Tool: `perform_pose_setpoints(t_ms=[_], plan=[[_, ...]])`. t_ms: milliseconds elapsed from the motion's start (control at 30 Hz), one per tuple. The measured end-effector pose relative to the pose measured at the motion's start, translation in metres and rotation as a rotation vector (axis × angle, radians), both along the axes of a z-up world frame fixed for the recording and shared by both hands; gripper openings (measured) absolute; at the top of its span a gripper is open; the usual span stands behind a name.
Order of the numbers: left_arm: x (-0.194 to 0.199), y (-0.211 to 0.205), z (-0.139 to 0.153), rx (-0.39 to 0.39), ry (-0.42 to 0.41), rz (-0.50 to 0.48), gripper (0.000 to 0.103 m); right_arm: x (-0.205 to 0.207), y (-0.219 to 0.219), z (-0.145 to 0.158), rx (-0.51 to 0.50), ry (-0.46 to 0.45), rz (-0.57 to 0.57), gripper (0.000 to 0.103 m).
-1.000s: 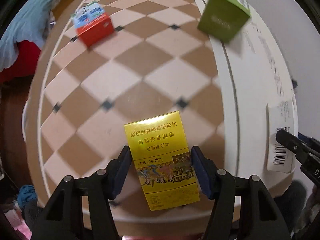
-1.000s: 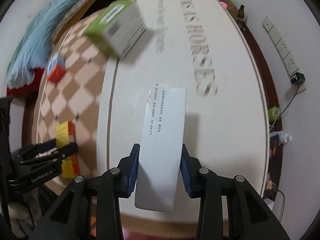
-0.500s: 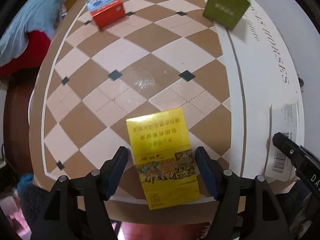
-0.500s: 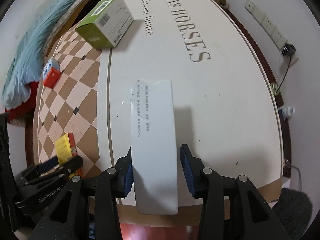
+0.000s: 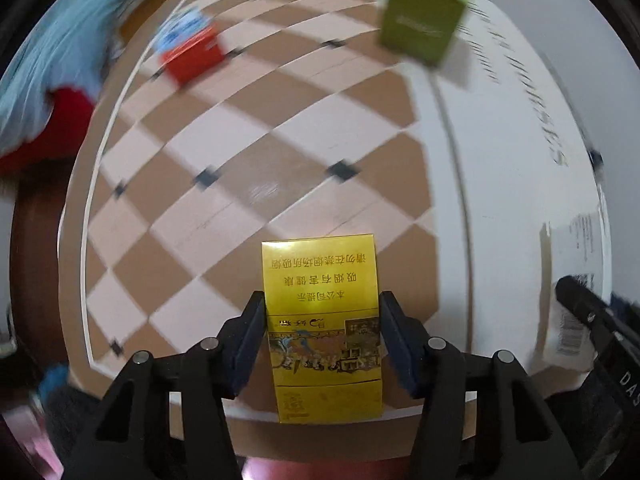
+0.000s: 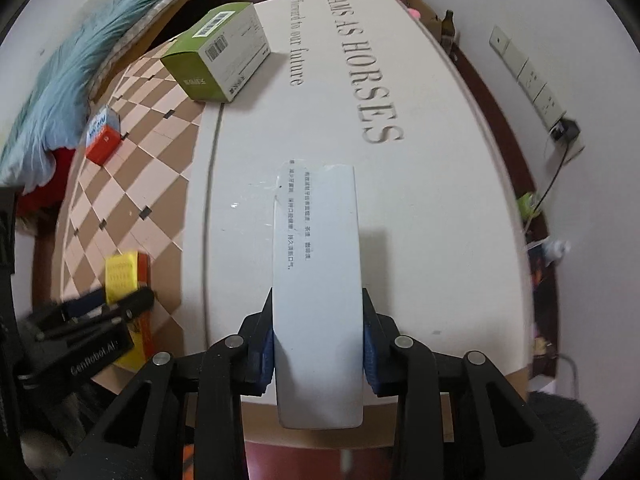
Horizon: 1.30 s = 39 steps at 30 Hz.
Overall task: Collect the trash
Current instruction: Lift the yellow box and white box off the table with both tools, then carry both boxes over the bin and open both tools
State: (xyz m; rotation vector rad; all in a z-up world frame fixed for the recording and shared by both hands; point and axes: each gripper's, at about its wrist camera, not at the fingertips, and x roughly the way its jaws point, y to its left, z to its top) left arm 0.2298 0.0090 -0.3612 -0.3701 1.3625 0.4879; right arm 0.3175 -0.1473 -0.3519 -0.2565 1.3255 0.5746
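Your left wrist view is motion-blurred everywhere beyond the sharp yellow pack [image 5: 322,320]; the green box [image 5: 420,20] smears. Your right view stays crisp, evenly lit, with fisheye bending at the table [image 6: 440,200] edges.

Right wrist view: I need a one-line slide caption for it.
Right gripper clamps a long white box over the table; the left gripper holds a yellow pack.

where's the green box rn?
Right wrist view: the green box sits at the table's far left, straddling the seam between checkered and white surface, beyond the orange box. The left wrist view shows it upper right, blurred.
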Motion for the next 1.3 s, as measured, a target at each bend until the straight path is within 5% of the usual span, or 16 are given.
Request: perform_pose_setpoints(t_ms=[367,533,633,767,1033,1300], plan=[[0.018,-0.010,-0.002,-0.025,-0.002,-0.010,0.061,0.012,-0.016,-0.005,0.012,0.033,-0.054,0.050],[0.018,-0.012,0.000,-0.019,-0.010,-0.006,0.061,0.007,-0.013,-0.017,0.003,0.040,-0.072,0.050],[0.004,-0.007,0.005,-0.006,-0.027,0.005,0.052,0.004,-0.014,-0.019,0.006,0.023,-0.076,0.037],[-0.009,-0.006,0.012,0.011,-0.053,0.003,0.052,0.001,-0.015,-0.008,0.033,0.000,-0.079,0.036],[-0.055,0.036,0.089,0.109,-0.196,0.028,0.052,-0.013,0.024,0.050,0.137,-0.074,-0.002,0.036],[-0.104,0.131,0.155,0.185,-0.310,0.130,0.052,-0.057,0.130,0.116,0.315,-0.089,0.212,0.036]])
